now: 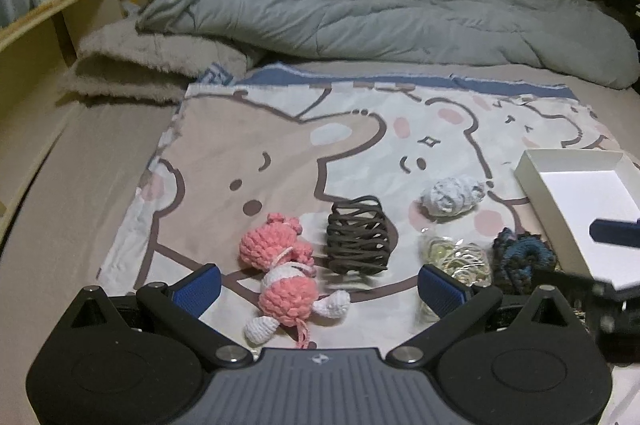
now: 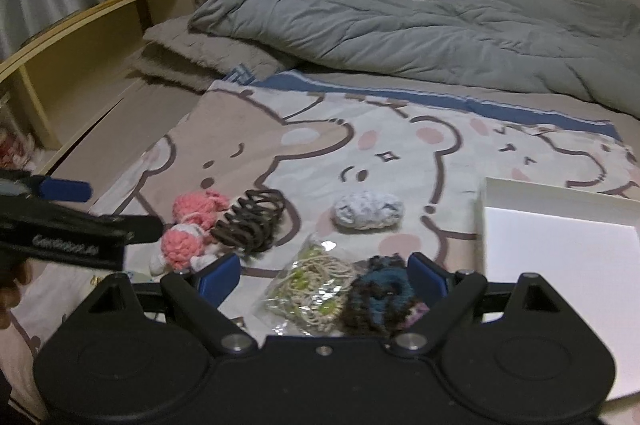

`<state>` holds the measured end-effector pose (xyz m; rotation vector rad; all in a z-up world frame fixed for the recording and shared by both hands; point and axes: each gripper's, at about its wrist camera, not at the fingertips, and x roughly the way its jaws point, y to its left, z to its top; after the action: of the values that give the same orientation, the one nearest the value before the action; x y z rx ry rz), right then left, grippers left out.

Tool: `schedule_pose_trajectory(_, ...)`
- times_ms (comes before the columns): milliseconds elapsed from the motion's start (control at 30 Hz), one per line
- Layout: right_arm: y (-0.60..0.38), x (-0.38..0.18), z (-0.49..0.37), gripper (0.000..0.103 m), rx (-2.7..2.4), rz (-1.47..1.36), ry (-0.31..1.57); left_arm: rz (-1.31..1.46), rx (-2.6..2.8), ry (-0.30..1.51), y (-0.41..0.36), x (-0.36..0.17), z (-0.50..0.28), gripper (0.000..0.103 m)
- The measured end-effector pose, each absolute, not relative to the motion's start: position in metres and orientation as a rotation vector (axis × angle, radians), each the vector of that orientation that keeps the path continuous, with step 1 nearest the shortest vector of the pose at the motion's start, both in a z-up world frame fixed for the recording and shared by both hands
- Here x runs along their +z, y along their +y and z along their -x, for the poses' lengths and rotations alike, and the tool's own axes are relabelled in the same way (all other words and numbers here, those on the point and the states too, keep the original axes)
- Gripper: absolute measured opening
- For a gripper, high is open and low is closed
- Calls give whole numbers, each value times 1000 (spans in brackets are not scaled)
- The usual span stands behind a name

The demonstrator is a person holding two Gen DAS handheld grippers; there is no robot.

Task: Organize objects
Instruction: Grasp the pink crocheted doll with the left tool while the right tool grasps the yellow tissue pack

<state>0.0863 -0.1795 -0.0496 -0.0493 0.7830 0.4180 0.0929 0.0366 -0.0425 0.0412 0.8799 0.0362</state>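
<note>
Left wrist view: the left gripper [image 1: 320, 289] hangs low over a bed, jaws spread wide and holding nothing. Between the blue pads lies a pink crocheted doll [image 1: 280, 273] on a cartoon bear blanket [image 1: 248, 153], its white feet nearest the camera. Just beyond it, a dark brown woven hair clip [image 1: 357, 234] stands on the blanket. Farther right sit a grey-white yarn bundle [image 1: 453, 200], a clear bag of cream cord [image 1: 460, 259] just beside the right-hand pad, and a dark blue crocheted piece [image 1: 522, 257]. A white box [image 1: 536, 181] lies open at the right edge, with one pad of the right gripper [image 1: 614, 232] over it. A grey duvet [image 1: 360, 9] is bunched behind.

Right wrist view: the right gripper [image 2: 324, 275] also has its jaws released and wide. The bag of cord [image 2: 312, 289] and the blue crocheted piece [image 2: 380, 297] lie between the pads, the blue piece close to the right-hand pad. The doll [image 2: 188, 229] and hair clip [image 2: 250, 219] lie left of the jaws, the yarn bundle [image 2: 368, 211] beyond them, the white box [image 2: 560, 209] to the right. The left gripper [image 2: 64, 217] enters from the left.
</note>
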Motion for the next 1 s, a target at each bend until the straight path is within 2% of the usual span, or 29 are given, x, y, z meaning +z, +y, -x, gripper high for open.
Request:
schedule_pose_trajectory(133,-168,-62,-89,91,478,46,796,-21,46,893,49,-56,-105,103)
schedule_pose_trajectory(267,-155,-74,-92,95,542,52,829,9,52,935,59,-72,-116,102)
schedule_pose_trajectory(633,-122,-115,-95,103,660,125,986,166,75,1060,85,-115,-148,92)
schedule_pose_trajectory(867,-113,-140,-103,103,665,142,1102,220,95,1102,91,-134,-163,82)
schedule_pose_trajectory(1000,-109,-149,-107,100,669,150,1135,280,109,1112,95,-143,-167,72)
